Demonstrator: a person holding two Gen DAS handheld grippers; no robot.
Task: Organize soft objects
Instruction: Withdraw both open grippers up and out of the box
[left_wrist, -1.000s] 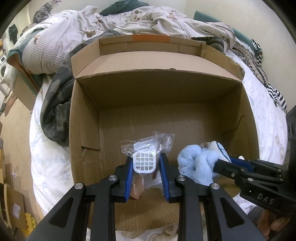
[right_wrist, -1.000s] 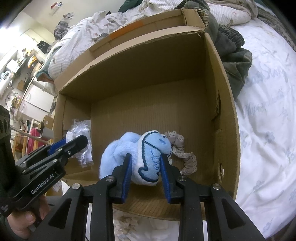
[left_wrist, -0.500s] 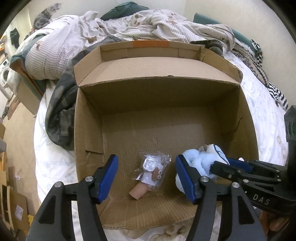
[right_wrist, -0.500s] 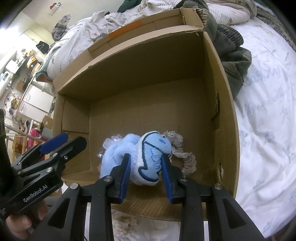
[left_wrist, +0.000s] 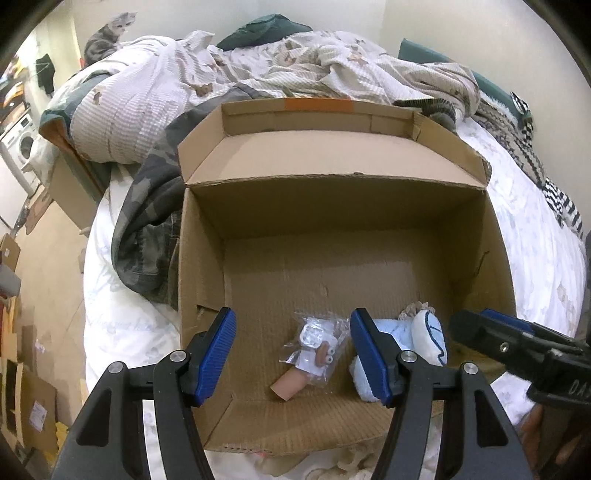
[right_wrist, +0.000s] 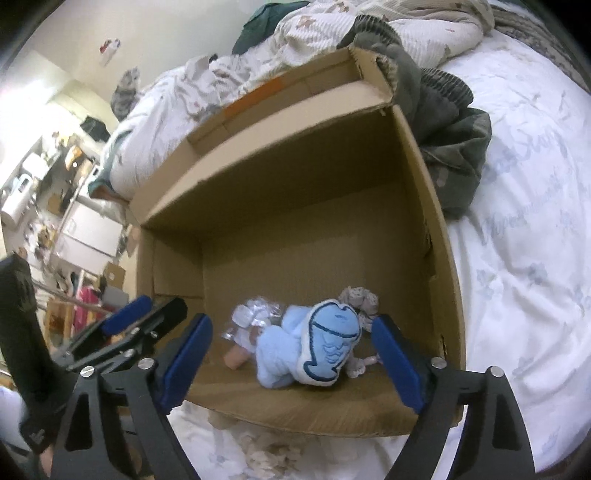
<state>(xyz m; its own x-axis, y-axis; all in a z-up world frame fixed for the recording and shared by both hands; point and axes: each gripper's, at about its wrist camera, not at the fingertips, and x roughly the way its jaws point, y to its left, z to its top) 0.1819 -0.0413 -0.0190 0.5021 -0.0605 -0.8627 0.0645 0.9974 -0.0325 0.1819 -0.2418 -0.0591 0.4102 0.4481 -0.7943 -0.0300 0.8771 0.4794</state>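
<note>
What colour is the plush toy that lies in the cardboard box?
The plush toy is light blue, with a white-edged face outlined in dark blue. The right wrist view shows it best.
</note>
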